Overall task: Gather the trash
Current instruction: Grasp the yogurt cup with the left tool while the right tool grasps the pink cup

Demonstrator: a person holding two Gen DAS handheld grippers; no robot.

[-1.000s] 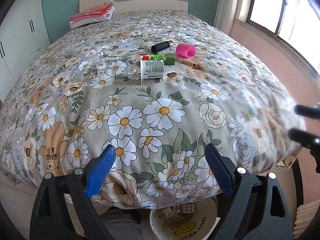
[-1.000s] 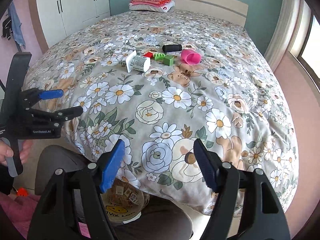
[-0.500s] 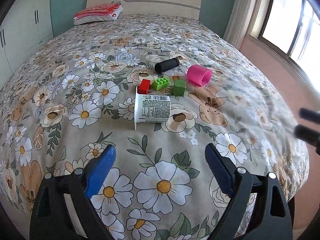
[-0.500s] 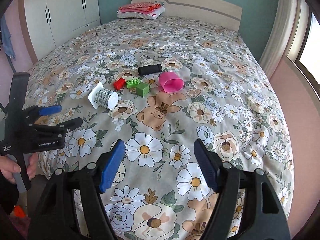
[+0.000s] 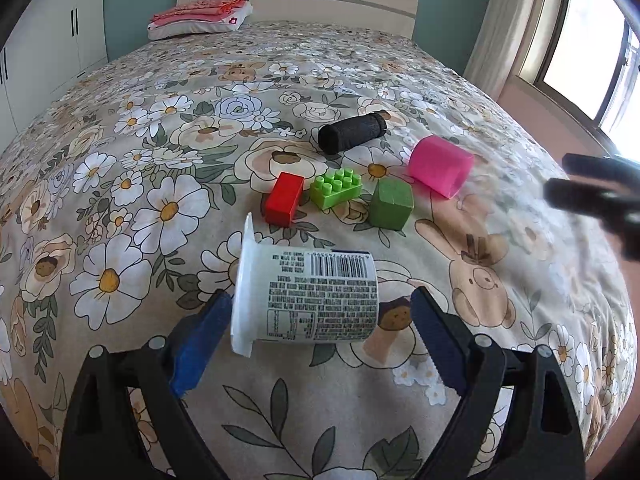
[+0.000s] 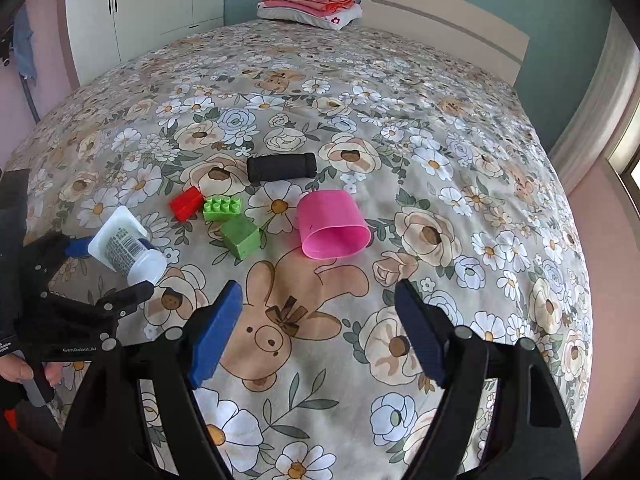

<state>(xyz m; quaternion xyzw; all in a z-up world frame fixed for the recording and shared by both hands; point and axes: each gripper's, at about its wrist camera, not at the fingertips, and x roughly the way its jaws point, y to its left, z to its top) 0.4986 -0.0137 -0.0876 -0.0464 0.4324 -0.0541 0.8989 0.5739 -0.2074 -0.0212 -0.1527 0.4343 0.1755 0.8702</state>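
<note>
While the white yogurt cup (image 5: 306,296) lies on its side on the flowered bedspread (image 5: 120,184), we see it right between the blue pads of the left gripper (image 5: 320,334), rim toward the left pad and base toward the right. The jaws stand apart; from the left wrist view the rim sits just beside the left pad, and we cannot tell whether it touches. In the right wrist view the same cup (image 6: 126,246) shows between the two black fingers of that gripper (image 6: 116,272), near the left edge of the bed, with a hand (image 6: 24,370) holding the handle below.

The jaws of the right gripper (image 6: 318,330) are opening with nothing between them, only the rabbit print on the bedspread under them.

Just beyond the cup we find three blocks in a loose row: a red block (image 5: 285,199) on the left, a studded green brick (image 5: 337,189) in the middle and a green cube (image 5: 391,208) on the right, close together and near the cup but apart from it. Right of the cube lies a pink cup (image 5: 440,166) on its side, its mouth turned toward the right gripper. Farther still lies a black cylinder (image 5: 352,133), also on its side.

At the far end we see a pillow with folded red cloth (image 5: 200,16) against the headboard (image 5: 320,0). A white wardrobe (image 6: 152,4) stands at the far left and a window (image 5: 592,44) at the right.
</note>
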